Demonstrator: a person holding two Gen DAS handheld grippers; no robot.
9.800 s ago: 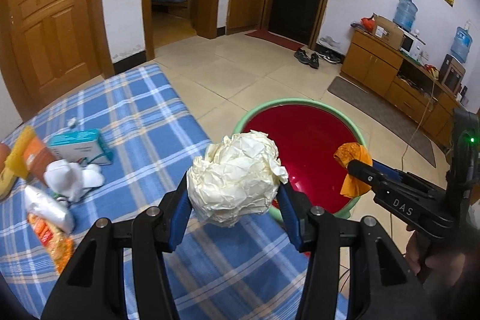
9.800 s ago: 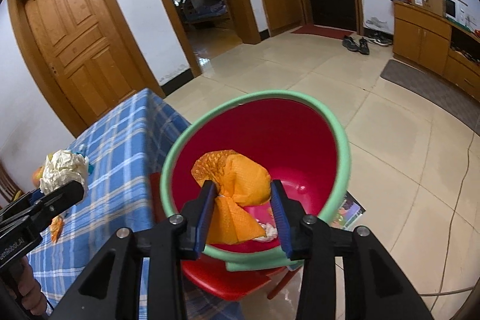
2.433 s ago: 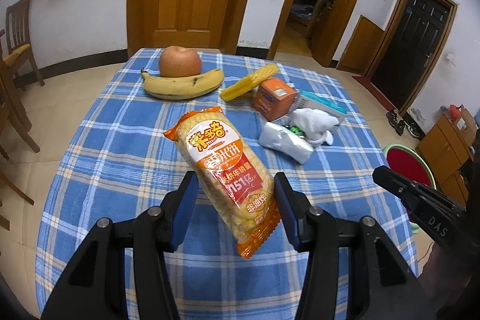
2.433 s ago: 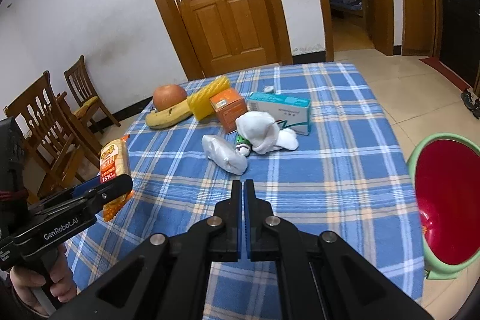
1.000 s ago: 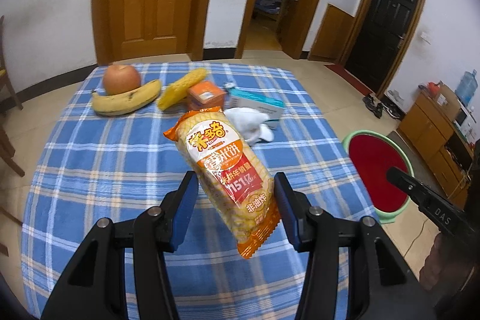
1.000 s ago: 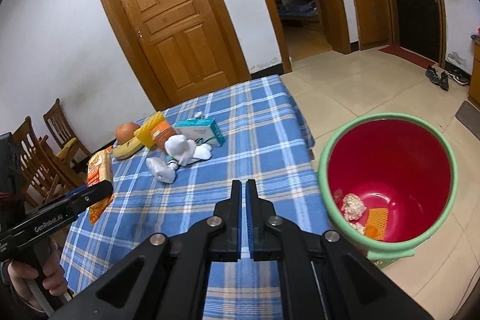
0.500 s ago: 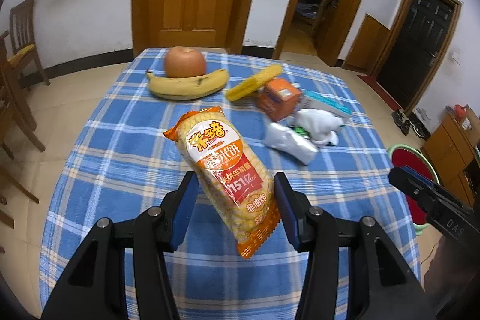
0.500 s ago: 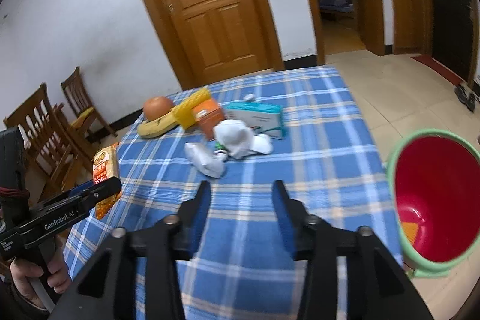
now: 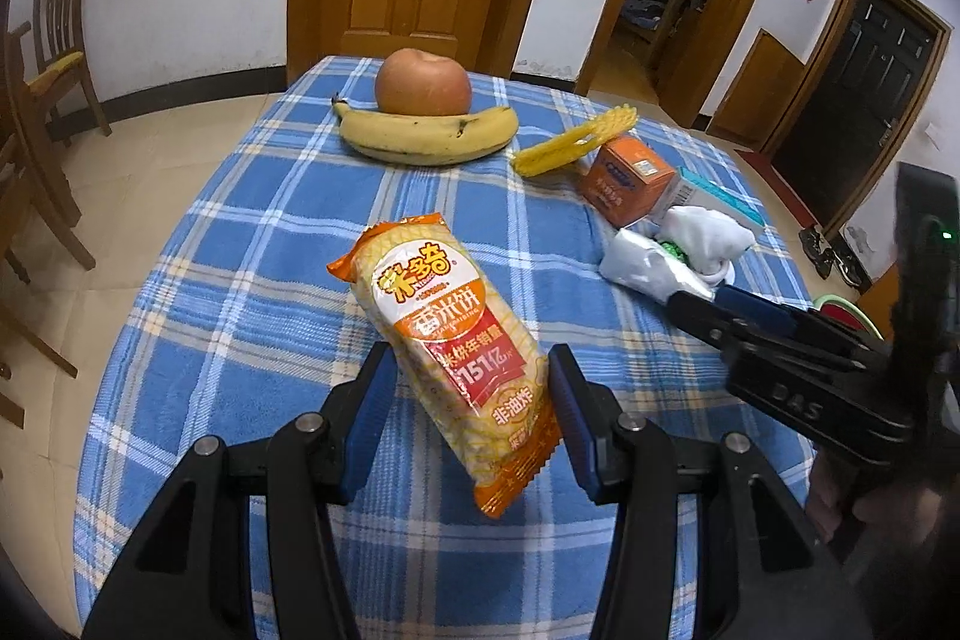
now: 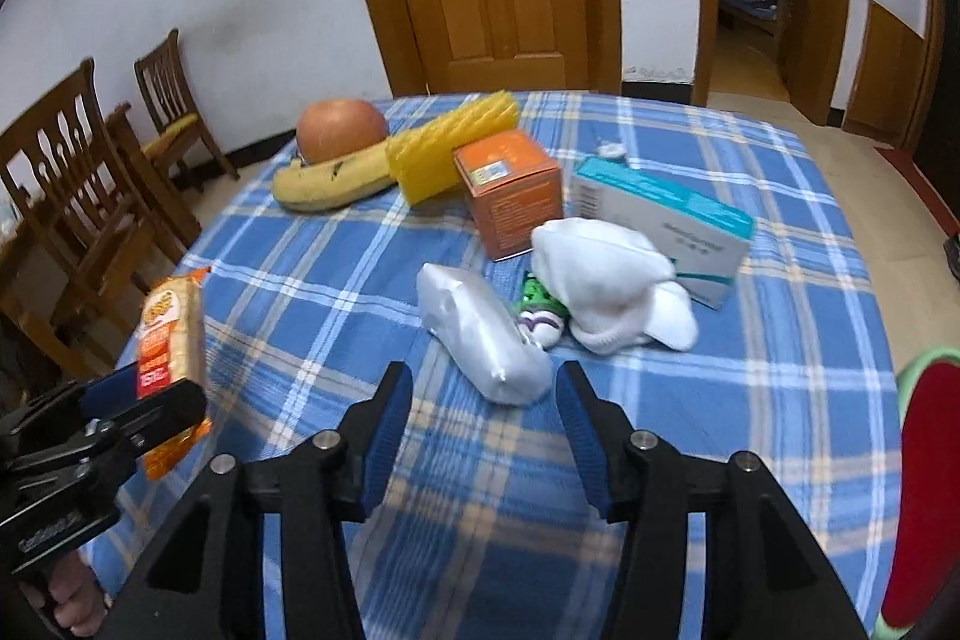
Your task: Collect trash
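Observation:
My left gripper [image 9: 465, 403] is shut on an orange rice-cracker packet [image 9: 447, 334] and holds it above the blue plaid table [image 9: 252, 244]; the packet also shows in the right wrist view [image 10: 168, 334]. My right gripper [image 10: 483, 400] is open and empty, just in front of a silver wrapper [image 10: 480, 334] lying on the cloth. Behind the wrapper are a crumpled white tissue [image 10: 606, 274] and a small green item [image 10: 540, 307]. The red bin with a green rim [image 10: 924, 490] stands at the table's right edge.
On the table are an apple [image 10: 342, 127], a banana [image 10: 330, 184], a yellow sponge [image 10: 450, 142], an orange box [image 10: 510, 190] and a teal-and-white box [image 10: 660, 226]. Wooden chairs [image 10: 78, 196] stand left of the table. Doors are behind.
My right gripper has opened and moved in close to the silver wrapper. My left gripper still holds the cracker packet and has moved nearer the table.

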